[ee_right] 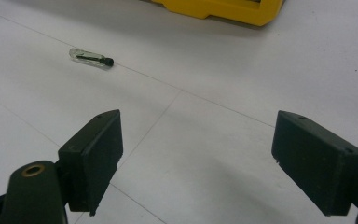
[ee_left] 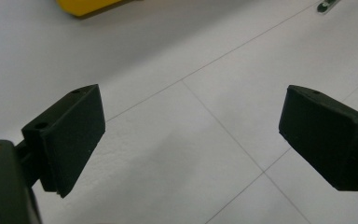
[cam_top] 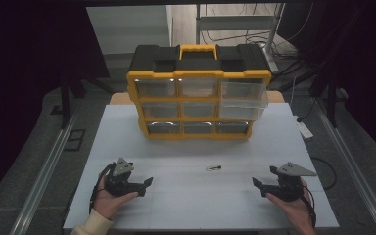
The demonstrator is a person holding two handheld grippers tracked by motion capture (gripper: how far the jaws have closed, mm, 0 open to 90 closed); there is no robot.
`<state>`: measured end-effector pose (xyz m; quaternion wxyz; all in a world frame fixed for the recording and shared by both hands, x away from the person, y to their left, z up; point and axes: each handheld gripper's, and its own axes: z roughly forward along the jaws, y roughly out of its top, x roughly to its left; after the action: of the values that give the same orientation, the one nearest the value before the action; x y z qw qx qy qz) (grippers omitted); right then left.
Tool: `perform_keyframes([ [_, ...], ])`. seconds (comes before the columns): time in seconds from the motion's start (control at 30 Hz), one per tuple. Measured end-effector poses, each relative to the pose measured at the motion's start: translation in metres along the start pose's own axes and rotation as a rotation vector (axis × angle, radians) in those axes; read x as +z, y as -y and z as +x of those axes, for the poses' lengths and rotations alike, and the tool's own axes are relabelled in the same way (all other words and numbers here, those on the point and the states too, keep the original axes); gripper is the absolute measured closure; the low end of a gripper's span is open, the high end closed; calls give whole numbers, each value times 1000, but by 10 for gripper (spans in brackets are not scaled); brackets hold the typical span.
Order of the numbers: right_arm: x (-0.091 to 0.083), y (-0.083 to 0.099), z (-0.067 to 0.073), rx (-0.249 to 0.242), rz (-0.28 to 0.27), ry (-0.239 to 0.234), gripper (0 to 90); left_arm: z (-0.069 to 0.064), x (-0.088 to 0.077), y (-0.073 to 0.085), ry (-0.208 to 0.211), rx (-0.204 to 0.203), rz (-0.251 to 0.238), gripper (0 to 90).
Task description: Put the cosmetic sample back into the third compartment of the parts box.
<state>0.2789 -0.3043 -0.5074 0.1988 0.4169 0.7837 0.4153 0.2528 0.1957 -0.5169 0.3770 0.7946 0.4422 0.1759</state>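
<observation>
A yellow and black drawer organizer [cam_top: 198,93] stands at the back of the white table [cam_top: 127,142]; its top right clear drawer [cam_top: 244,98] is pulled out. A small clear vial with a dark cap [cam_top: 214,168] lies on the table between my hands, also seen as the vial [ee_right: 91,57] in the right gripper view. My left gripper [cam_top: 146,186] rests open near the front left, nothing between its jaws [ee_left: 191,140]. My right gripper [cam_top: 258,187] is open at the front right, empty [ee_right: 196,158], pointing toward the vial.
The organizer's yellow base [ee_right: 223,9] shows at the top of the right gripper view and its corner [ee_left: 84,5] in the left one. Metal rails [cam_top: 44,171] flank the table. Cables and a shelf frame [cam_top: 235,22] stand behind it.
</observation>
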Motion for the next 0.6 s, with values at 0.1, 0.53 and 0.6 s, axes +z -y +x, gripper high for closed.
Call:
perform_keyframes([
  [0.1, -1, 1, 0, -1, 1, 2, 171, -2, 1, -1, 5, 6, 3, 75],
  [0.53, -2, -1, -1, -3, 13, -10, 174, -3, 8, -3, 19, 10, 22, 78],
  [0.6, 0, -3, -2, -4, 12, -17, 173, -4, 8, -4, 20, 9, 20, 79],
])
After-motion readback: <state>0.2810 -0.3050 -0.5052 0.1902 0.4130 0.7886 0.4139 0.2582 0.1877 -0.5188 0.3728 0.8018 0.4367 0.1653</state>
